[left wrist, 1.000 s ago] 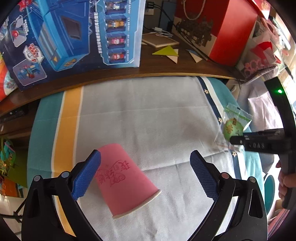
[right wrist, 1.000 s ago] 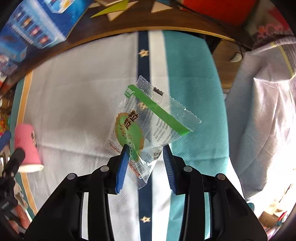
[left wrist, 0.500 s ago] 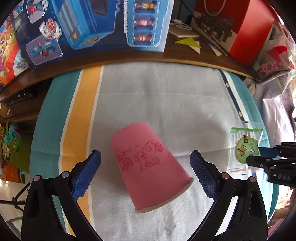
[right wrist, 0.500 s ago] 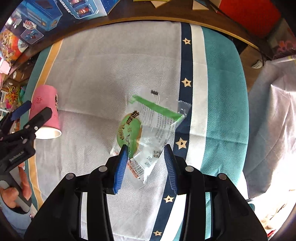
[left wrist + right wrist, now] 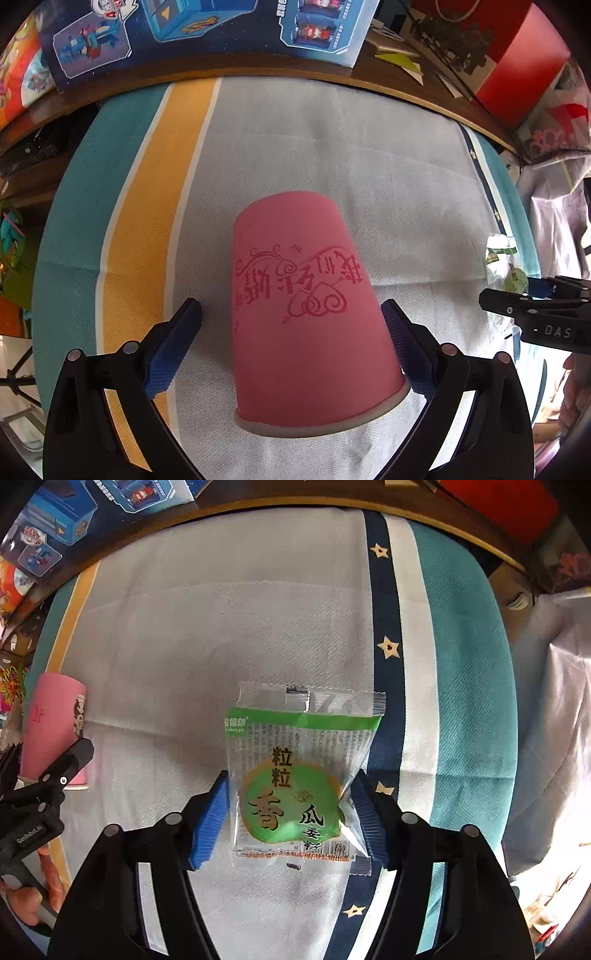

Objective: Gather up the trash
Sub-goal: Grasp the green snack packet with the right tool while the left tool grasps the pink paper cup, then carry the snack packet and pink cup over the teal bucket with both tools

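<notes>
You are working over a striped cloth point(image 5: 332, 155) spread on the worktop, where the pink paper cup point(image 5: 306, 314) is lying on its side, rim toward you, between the left tongs point(image 5: 291, 336). Those jaws are standing wide, having just narrowed slightly, the right pad near or touching the cup wall, so I judge a grasp imminent. A second ago the cup sat off-centre; now you are straddling it. The right tongs point(image 5: 291, 816) have just been opening, and the green snack wrapper point(image 5: 299, 775), pinched earlier, is lying flat between them, apparently released.
</notes>
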